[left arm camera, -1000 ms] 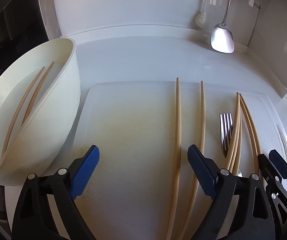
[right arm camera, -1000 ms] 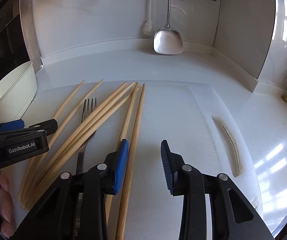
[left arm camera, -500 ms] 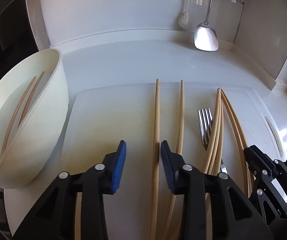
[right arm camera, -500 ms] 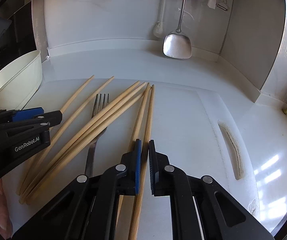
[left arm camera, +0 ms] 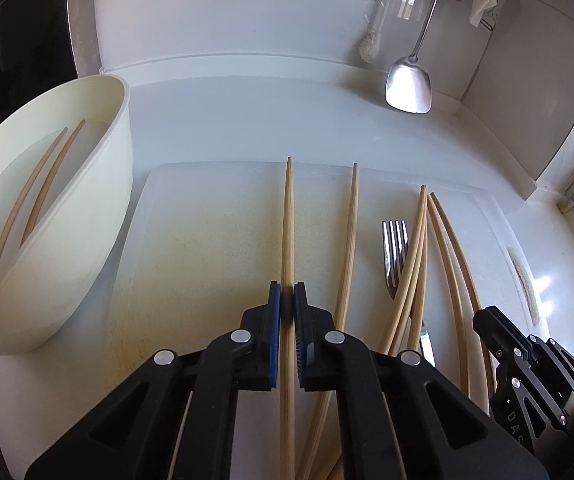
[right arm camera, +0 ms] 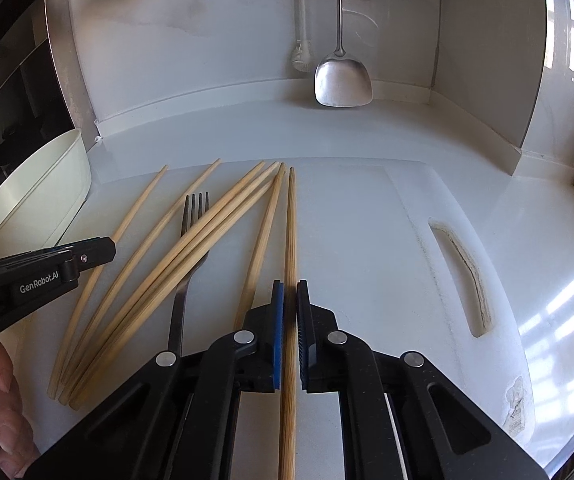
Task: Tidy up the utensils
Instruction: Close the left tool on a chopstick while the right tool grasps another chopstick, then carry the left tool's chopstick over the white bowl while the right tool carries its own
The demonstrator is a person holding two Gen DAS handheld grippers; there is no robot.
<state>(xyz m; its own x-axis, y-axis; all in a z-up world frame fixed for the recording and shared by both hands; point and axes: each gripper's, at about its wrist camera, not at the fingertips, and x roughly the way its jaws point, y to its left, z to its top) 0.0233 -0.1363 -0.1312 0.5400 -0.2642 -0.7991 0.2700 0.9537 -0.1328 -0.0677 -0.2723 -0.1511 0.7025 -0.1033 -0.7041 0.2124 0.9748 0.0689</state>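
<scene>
Now each gripper, left (left arm camera: 287, 304) and right (right arm camera: 290, 300), clamps one chopstick (left arm camera: 288, 216) lengthwise, its long axis pointing straight ahead between the jaws.

2 wrist views, low, forward, sharing cutting board (left arm camera: 207, 240)

the long bamboo chopstick (left arm camera: 288, 220) between the left jaws runs off the bottom edge, near end unseen. same for the bamboo chopstick (right arm camera: 290, 240) between the right jaws. left of those, the steel fork (right arm camera: 185, 280) handle vanishes under the black gripper body.
</scene>
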